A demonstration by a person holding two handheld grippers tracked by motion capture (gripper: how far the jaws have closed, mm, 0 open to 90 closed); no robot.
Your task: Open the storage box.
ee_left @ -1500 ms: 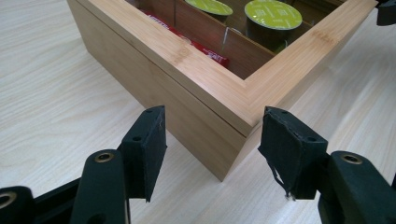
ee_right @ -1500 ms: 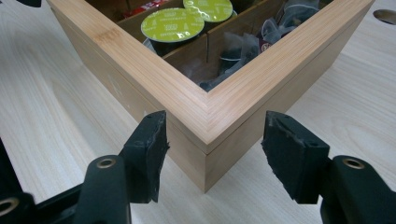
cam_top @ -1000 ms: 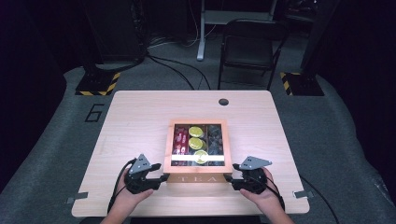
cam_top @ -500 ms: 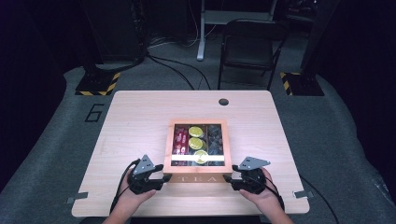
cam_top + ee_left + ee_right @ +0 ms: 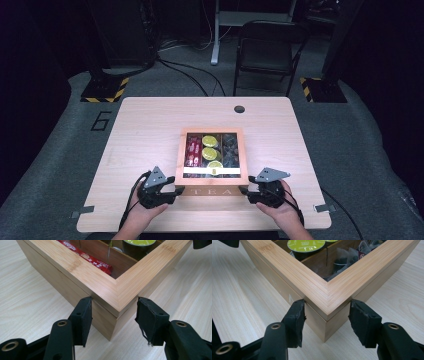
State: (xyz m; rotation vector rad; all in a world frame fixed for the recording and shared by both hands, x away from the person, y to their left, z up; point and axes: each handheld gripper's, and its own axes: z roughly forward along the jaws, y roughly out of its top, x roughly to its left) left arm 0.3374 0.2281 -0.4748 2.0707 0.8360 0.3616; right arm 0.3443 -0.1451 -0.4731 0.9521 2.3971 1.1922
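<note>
The wooden tea box (image 5: 212,190) sits at the lower centre of the high view, on the near half of the table (image 5: 150,130), its glazed lid shut. Inside lie a red packet (image 5: 86,256), green-topped capsules (image 5: 305,245) and dark tea bags (image 5: 364,250). The left gripper (image 5: 113,312) straddles the box's lower left corner; its jaws have just been closing, both pads touching the lid's edge. The right gripper (image 5: 327,312) straddles the lower right corner likewise, its jaws having just been closing, pads touching the lid's edge.
</note>
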